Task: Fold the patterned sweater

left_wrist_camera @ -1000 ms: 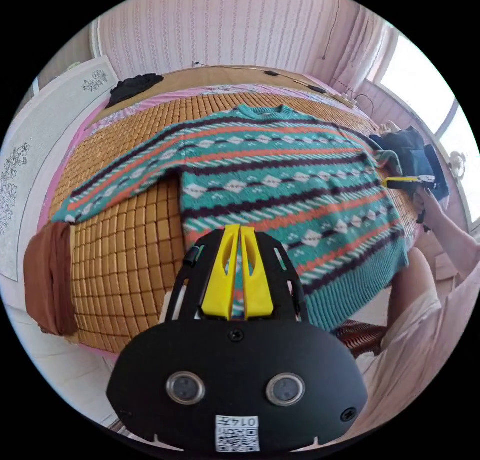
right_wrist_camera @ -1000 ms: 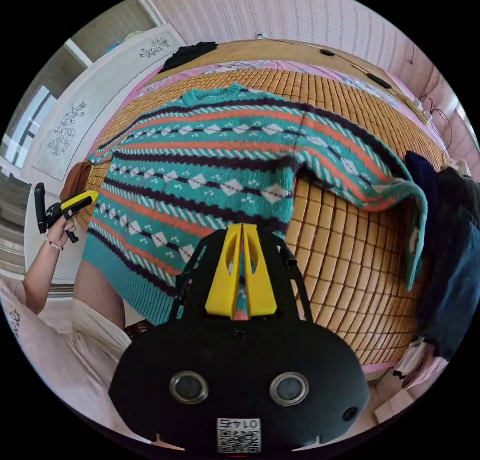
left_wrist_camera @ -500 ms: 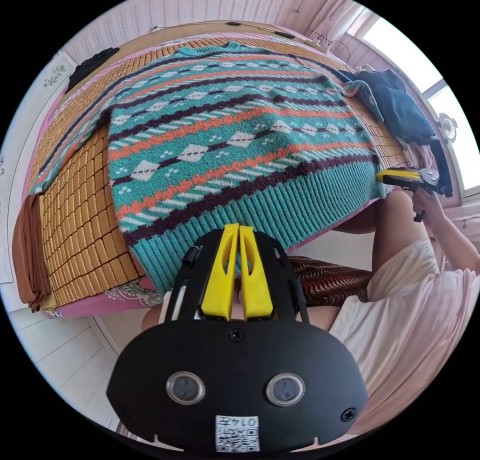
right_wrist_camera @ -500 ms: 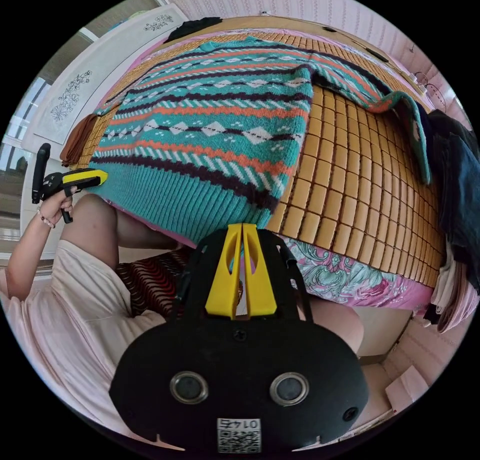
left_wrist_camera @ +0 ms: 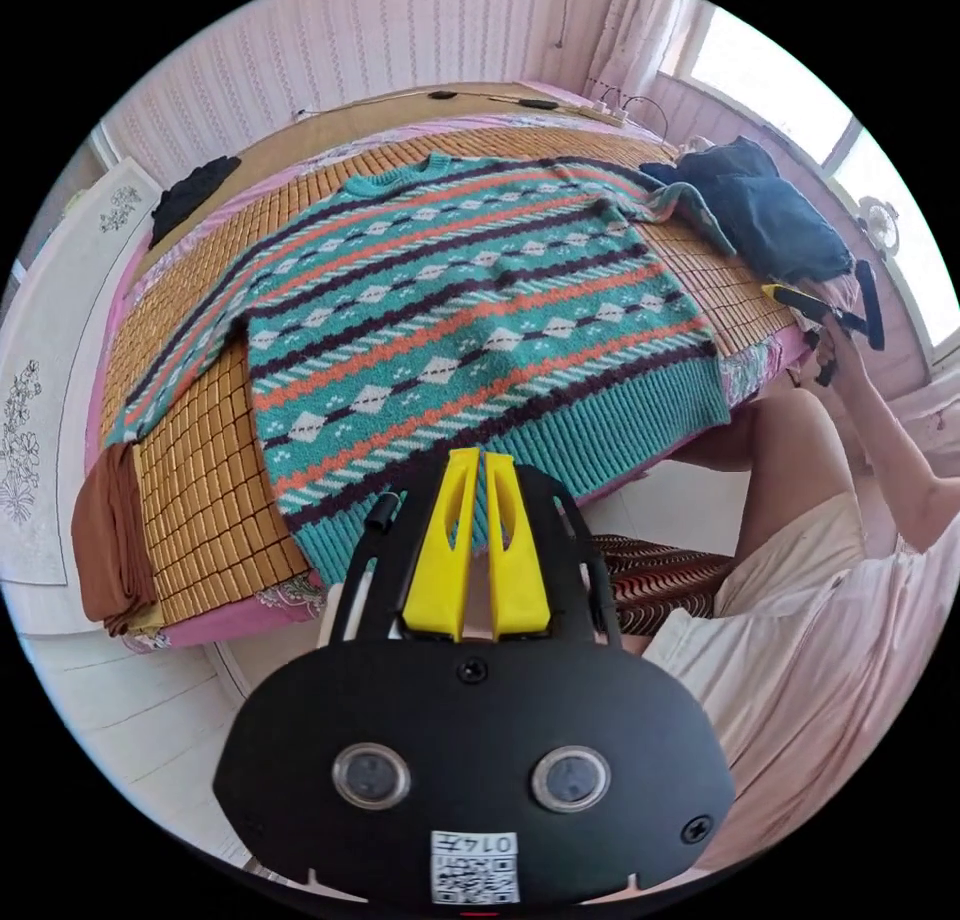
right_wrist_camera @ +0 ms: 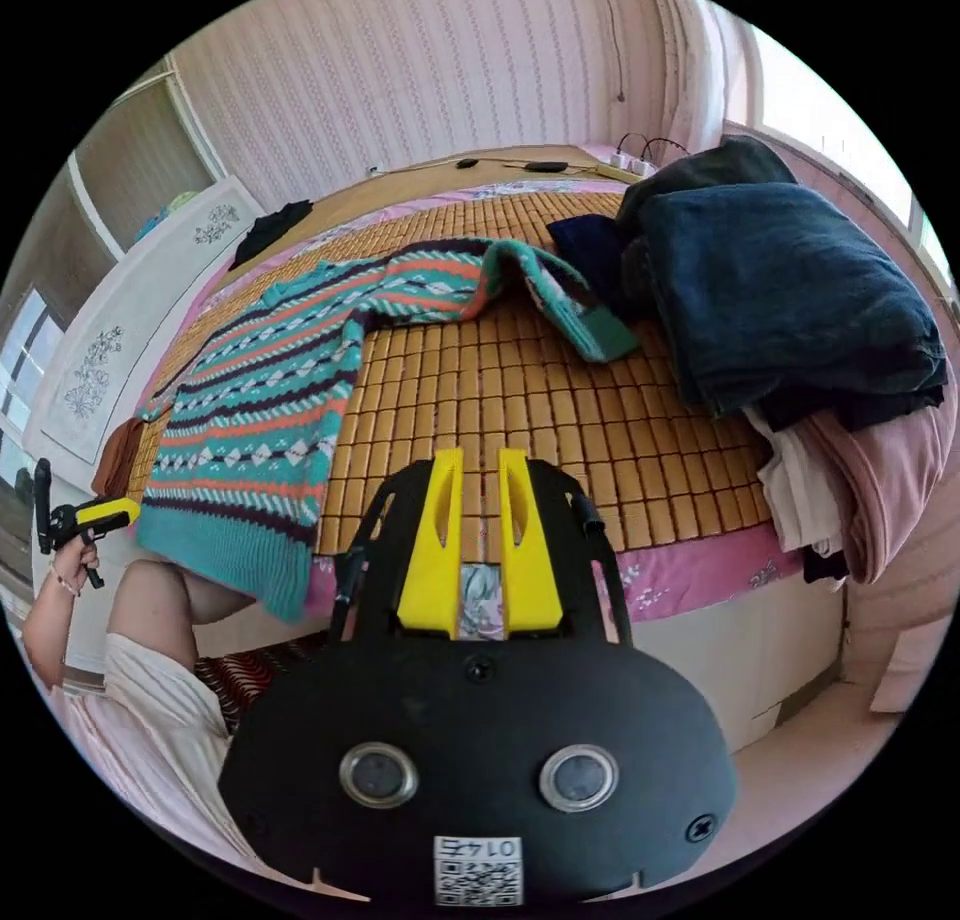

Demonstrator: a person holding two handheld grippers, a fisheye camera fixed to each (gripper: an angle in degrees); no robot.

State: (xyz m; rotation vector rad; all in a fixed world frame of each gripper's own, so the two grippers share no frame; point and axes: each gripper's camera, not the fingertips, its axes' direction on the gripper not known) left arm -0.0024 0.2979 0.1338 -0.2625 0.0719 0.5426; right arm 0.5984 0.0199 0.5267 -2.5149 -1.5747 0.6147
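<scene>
The right hand-held gripper (right_wrist_camera: 478, 460) hangs over the bed's (right_wrist_camera: 700, 575) edge, jaws slightly parted and empty. The sweater (right_wrist_camera: 270, 410) lies flat at ten o'clock, one sleeve reaching the dark clothes pile (right_wrist_camera: 790, 300) at two. The left hand-held gripper (right_wrist_camera: 100, 513) shows at nine.

It was a bedroom in a home: a bed (left_wrist_camera: 190, 615) covered by a bamboo mat (right_wrist_camera: 520, 380), pink striped wallpaper (right_wrist_camera: 420, 80), curtains by a bright window (left_wrist_camera: 770, 70), and folded clothes and blankets (right_wrist_camera: 790, 290) piled at one end.
</scene>
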